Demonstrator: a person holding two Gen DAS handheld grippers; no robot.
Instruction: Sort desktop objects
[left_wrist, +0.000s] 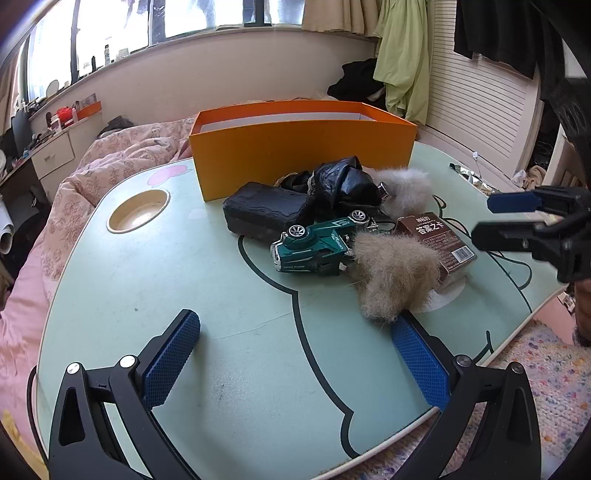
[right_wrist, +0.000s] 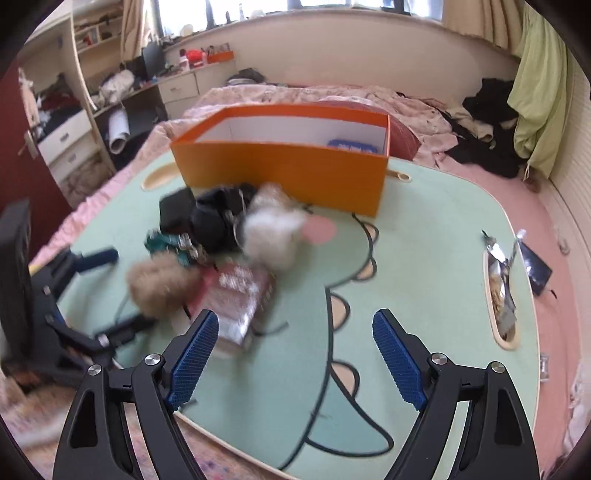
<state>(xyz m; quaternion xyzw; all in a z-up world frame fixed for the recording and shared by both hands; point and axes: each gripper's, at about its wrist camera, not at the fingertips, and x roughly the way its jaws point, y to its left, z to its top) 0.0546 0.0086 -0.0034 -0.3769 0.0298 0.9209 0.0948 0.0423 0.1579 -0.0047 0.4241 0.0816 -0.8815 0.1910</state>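
An open orange box (left_wrist: 295, 155) stands at the back of the green lap table (left_wrist: 184, 280); it also shows in the right wrist view (right_wrist: 280, 170) with a blue item (right_wrist: 351, 146) inside. In front lies a pile: a black case (left_wrist: 266, 214), a crumpled black bag (left_wrist: 343, 182), a green toy car (left_wrist: 317, 245), a tan fur ball (left_wrist: 391, 277), a grey fur ball (left_wrist: 406, 188) and a brown card box (left_wrist: 439, 240). My left gripper (left_wrist: 295, 343) is open and empty, near the tan fur. My right gripper (right_wrist: 295, 343) is open and empty beside the card box (right_wrist: 240, 299).
A round cup recess (left_wrist: 138, 216) sits at the table's left. A snack wrapper (right_wrist: 498, 280) lies in the table's right slot. A pink bed quilt (left_wrist: 110, 166) lies behind, and a patterned rug (left_wrist: 524, 391) is below the table's edge.
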